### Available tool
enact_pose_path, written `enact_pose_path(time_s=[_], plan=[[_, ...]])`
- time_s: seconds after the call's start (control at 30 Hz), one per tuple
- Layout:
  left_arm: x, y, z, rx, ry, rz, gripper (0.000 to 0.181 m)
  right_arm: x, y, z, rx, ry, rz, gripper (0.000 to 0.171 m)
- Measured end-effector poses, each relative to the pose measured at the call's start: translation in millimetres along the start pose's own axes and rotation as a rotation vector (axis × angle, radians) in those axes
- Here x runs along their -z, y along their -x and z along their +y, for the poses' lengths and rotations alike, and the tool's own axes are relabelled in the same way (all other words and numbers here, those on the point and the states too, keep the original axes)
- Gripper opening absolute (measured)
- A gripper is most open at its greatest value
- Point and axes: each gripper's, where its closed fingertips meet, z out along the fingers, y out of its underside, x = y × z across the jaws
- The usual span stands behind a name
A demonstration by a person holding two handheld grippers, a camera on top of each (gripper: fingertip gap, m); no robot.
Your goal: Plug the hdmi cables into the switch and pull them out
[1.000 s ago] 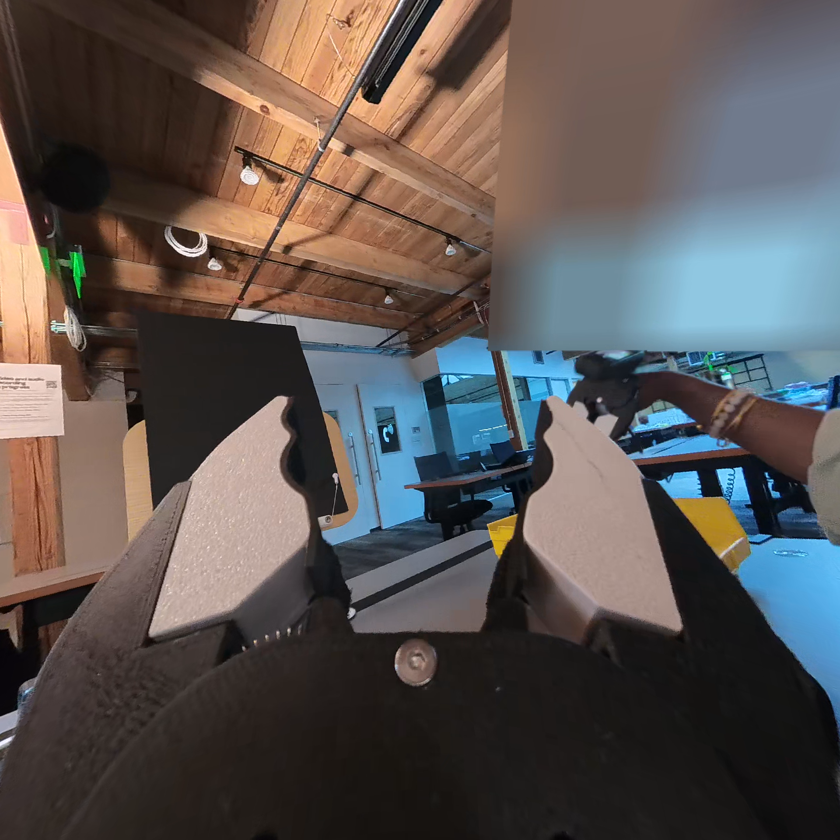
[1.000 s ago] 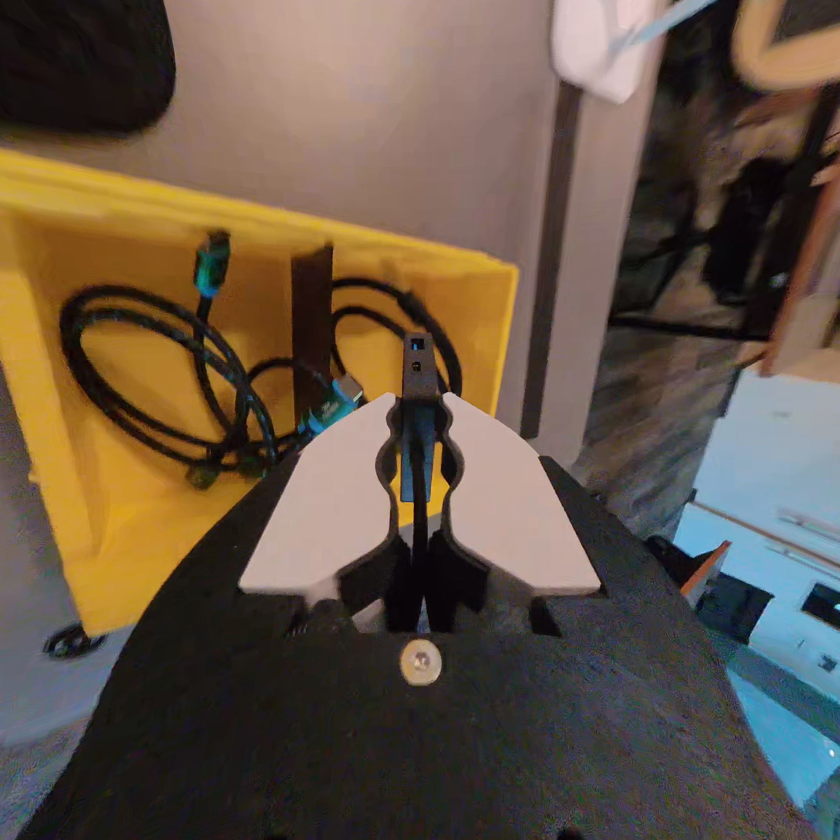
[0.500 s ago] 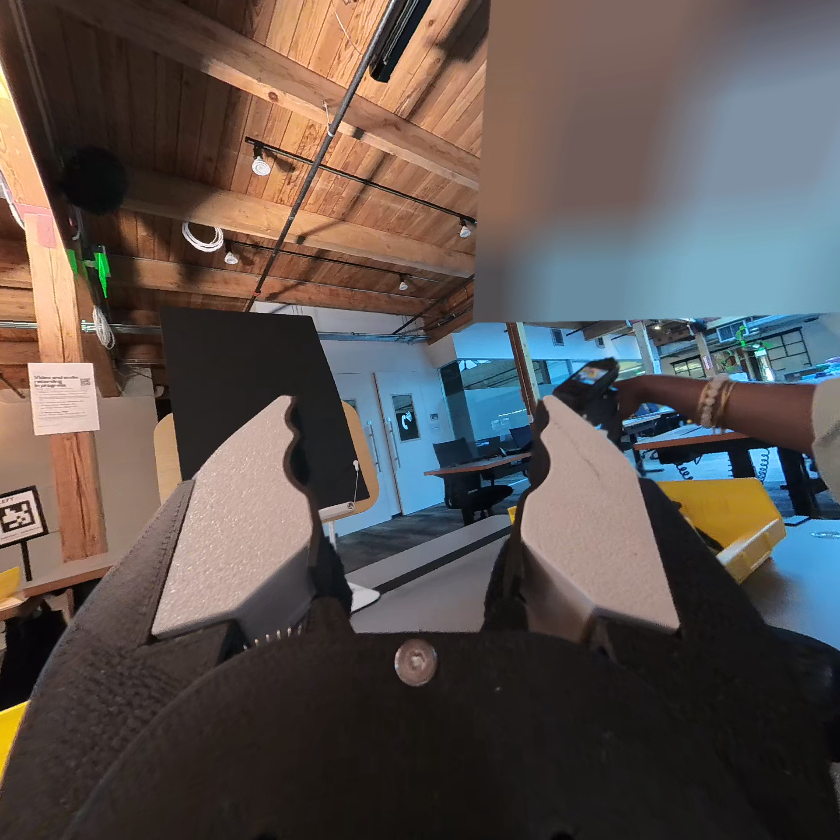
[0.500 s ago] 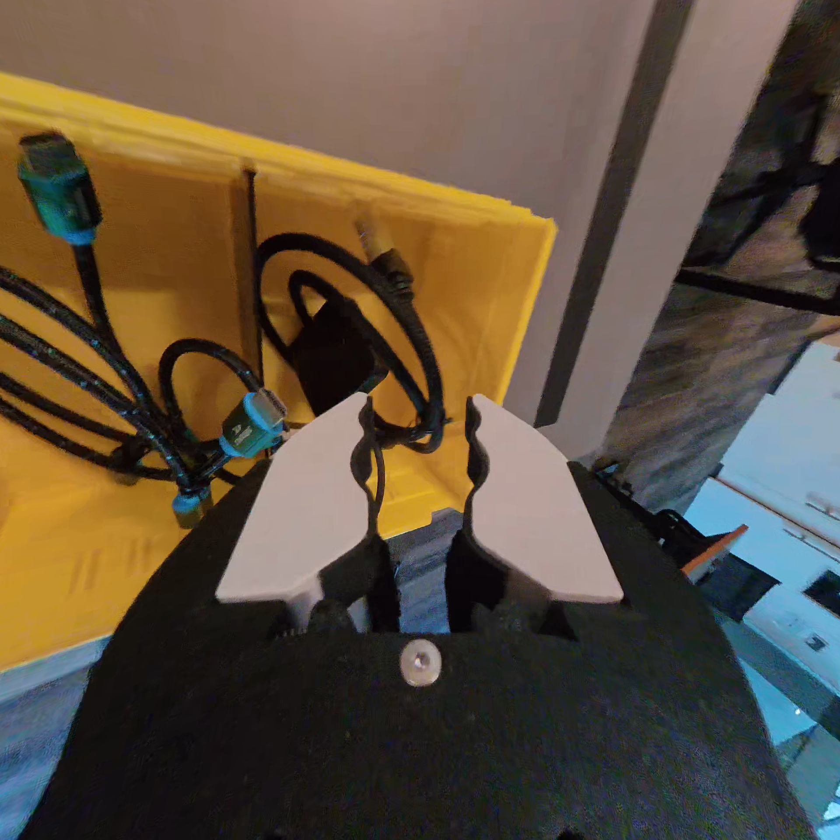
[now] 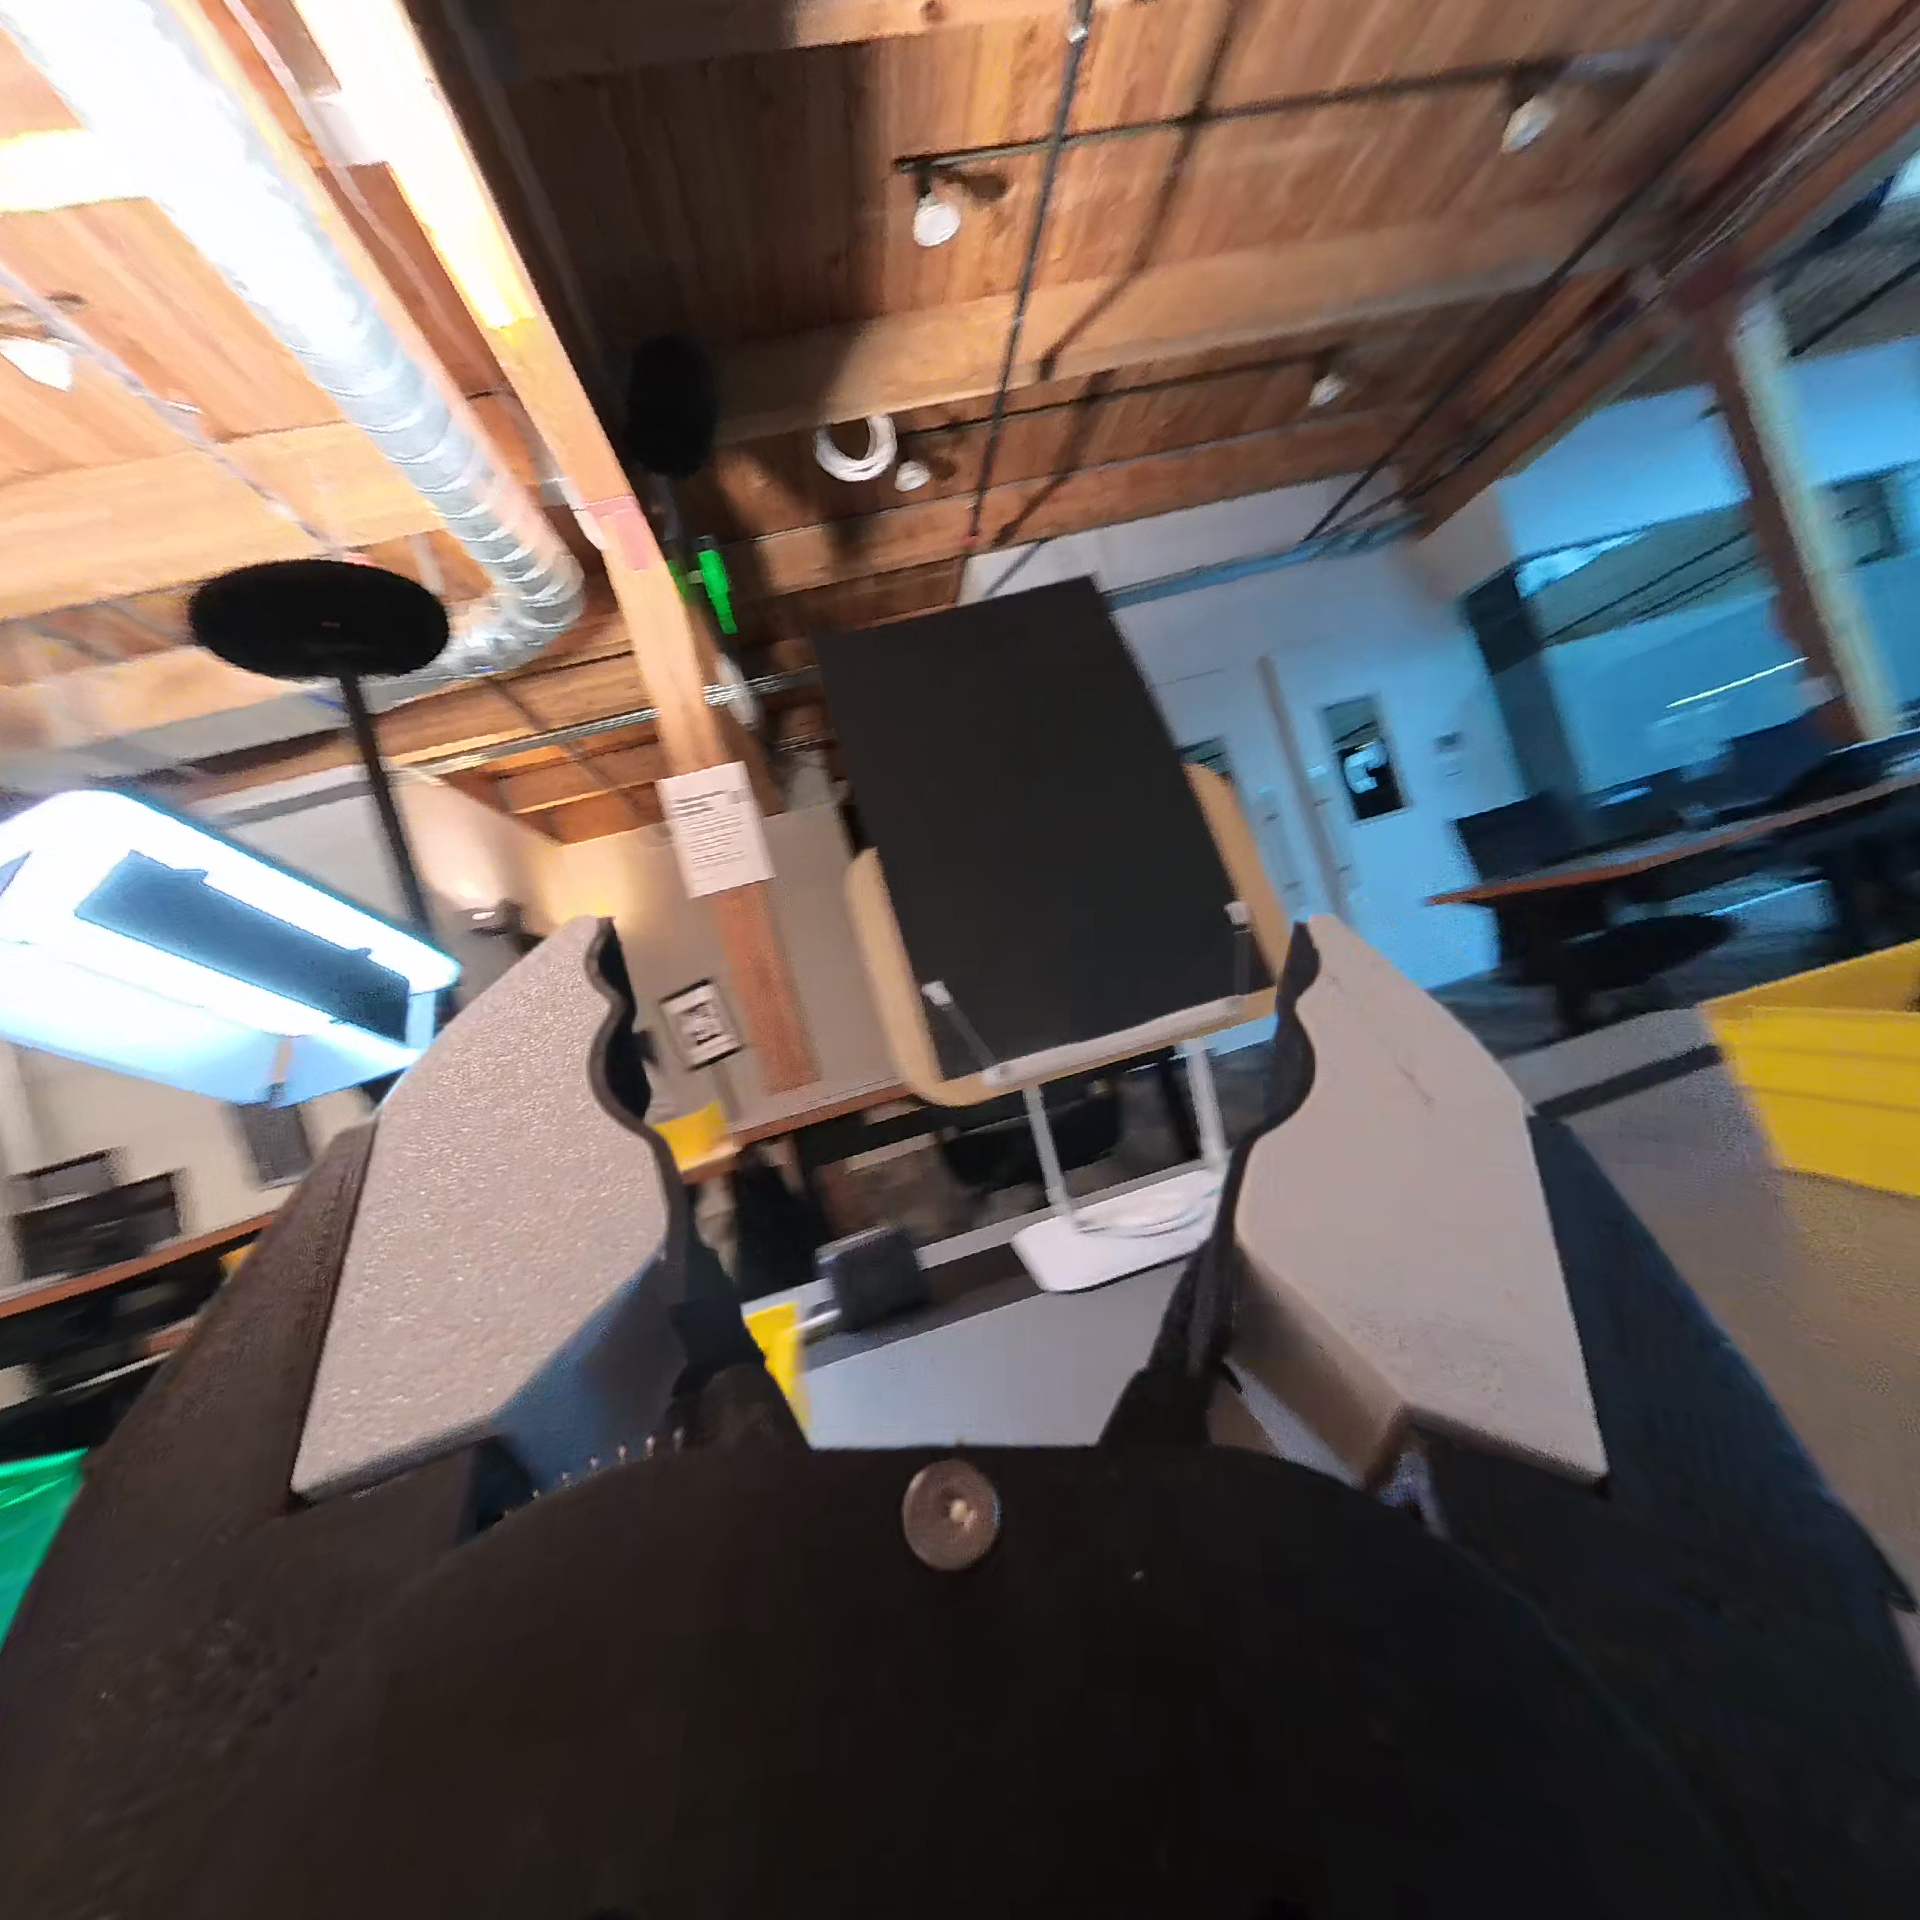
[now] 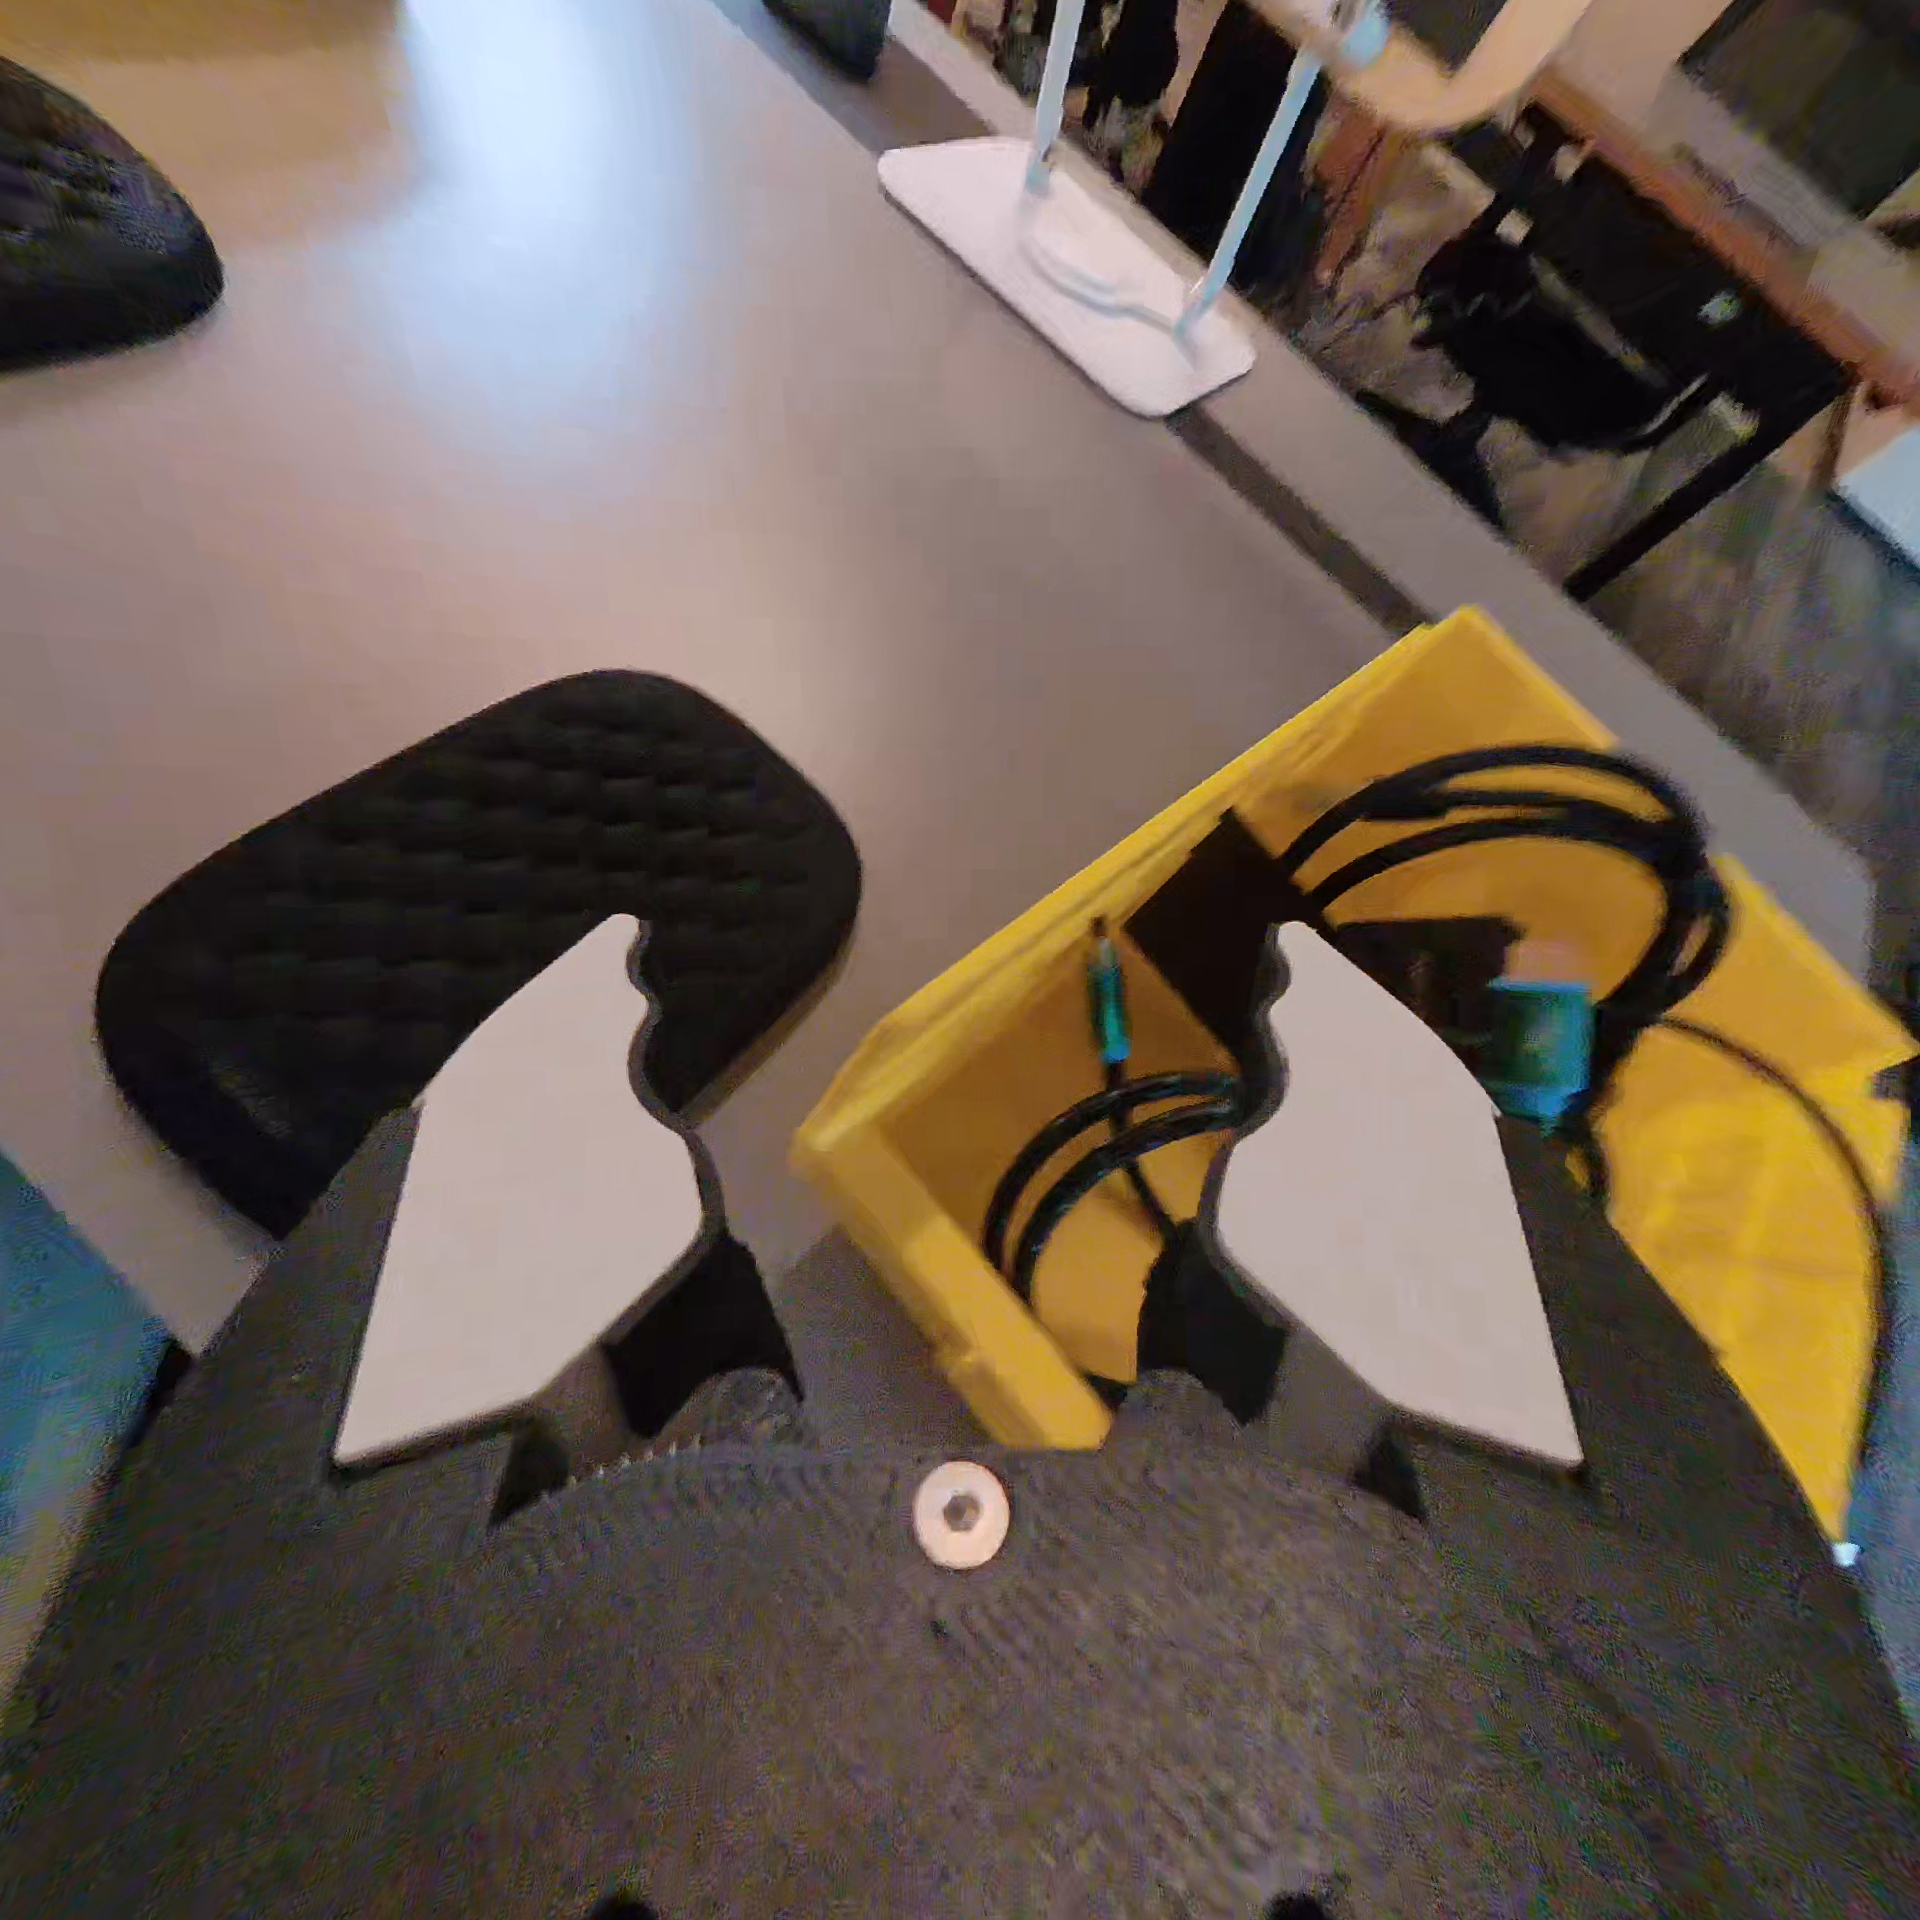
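My right gripper [image 6: 956, 935] is wide open and empty, above the near left corner of a yellow bin [image 6: 914, 1236] on the grey table. Black HDMI cables [image 6: 1507, 810] lie coiled in the bin, with one teal plug [image 6: 1538, 1049] near my right finger and another teal plug [image 6: 1110, 997] by the black divider [image 6: 1195, 914]. A dark box [image 6: 1434, 956], probably the switch, lies behind the right finger, mostly hidden. My left gripper [image 5: 951, 956] is open and empty, held up and pointing across the room; the yellow bin [image 5: 1829, 1081] is at its far right.
A black padded mat [image 6: 468, 852] lies on the table left of the bin, under my right gripper's left finger. A white stand base [image 6: 1070, 260] sits at the table's far edge and carries a black panel [image 5: 1018, 821]. Another black object [image 6: 83, 260] is at the far left.
My right gripper let go of the black box into the bin, opened wide and drew back with a turn. My left gripper swung left; the person's arm left its view.
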Motion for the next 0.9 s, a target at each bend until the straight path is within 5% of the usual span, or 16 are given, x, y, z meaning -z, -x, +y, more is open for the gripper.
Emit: enact_pose_path(time_s=[0.13, 0.3, 0.57, 0.9], plan=[[10, 39, 0, -0.046, 0.054, -0.155, 0.114, -28, 22, 48, -0.01, 0.167, -0.015, 0.1], [23, 71, -6, 0.046, 0.0, -0.256, 0.104, -50, 3, 46, -0.078, 0.215, 0.107, 0.035], [30, 79, -5, 0.125, -0.049, -0.262, 0.097, -100, -17, 23, 0.063, 0.308, 0.223, 0.031], [35, 86, -7, 0.151, -0.074, -0.276, 0.093, -173, 32, -43, 0.103, 0.223, 0.113, 0.031]])
